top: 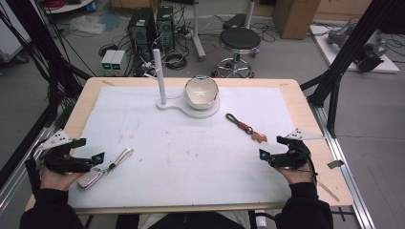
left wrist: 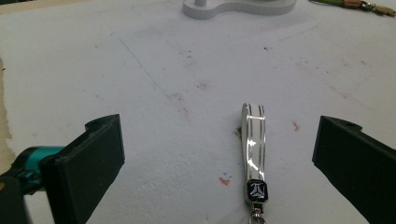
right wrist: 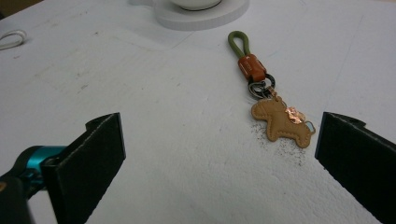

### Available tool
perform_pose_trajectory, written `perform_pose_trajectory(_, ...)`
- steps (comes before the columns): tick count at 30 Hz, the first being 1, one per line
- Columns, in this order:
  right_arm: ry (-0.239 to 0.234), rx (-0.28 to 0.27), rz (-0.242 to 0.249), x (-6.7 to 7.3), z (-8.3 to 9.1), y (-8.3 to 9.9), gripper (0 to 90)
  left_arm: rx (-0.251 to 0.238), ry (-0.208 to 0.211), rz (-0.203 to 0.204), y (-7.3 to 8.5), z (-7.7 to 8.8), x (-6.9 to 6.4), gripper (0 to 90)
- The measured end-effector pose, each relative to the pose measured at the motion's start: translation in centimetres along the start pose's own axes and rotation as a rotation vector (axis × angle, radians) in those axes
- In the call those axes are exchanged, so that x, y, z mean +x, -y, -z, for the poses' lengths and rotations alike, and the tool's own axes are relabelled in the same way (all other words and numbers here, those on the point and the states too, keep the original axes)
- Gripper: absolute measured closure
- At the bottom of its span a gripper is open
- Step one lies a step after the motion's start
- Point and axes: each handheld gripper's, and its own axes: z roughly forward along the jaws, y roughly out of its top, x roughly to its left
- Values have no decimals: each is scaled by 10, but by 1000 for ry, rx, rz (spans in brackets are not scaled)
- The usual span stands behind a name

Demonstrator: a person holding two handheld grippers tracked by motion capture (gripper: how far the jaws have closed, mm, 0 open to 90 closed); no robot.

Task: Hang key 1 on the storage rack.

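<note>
White foam covered the table (top: 143,119), and both keychains lay untouched on it, so nothing was yet picked up: the white strap keychain (left wrist: 253,149) between the left gripper's (left wrist: 219,154) wide-open, empty jaws, the horse keychain (right wrist: 280,119) ahead of the right gripper's (right wrist: 222,154), equally spread and empty.

Glossy metal-trimmed key strap (left wrist: 254,144); matt leather horse charm (right wrist: 281,122).

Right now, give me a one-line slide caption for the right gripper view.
Open right tongs face a tan horse-shaped keychain with an olive loop, lying flat on the white mat.
</note>
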Motion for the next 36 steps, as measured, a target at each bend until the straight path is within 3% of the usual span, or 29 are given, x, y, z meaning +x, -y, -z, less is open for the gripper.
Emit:
perform_pose_trajectory(15,19,26,14,4,-7,-3,6,-2,-8,0,3,2,3,27)
perform_pose_trajectory(20,16,43,14,11,-12,-7,6,-12,-15,10,4,6,6,27)
perform_pose_trajectory(27,20,61,30,15,-18,-18,6,-20,-20,14,6,9,8,27)
perform_pose_trajectory(32,11,84,53,10,-27,-37,6,-2,-20,6,6,5,7,27)
perform_pose_trajectory(36,1,81,61,8,-30,-47,7,-18,-27,5,6,6,6,27)
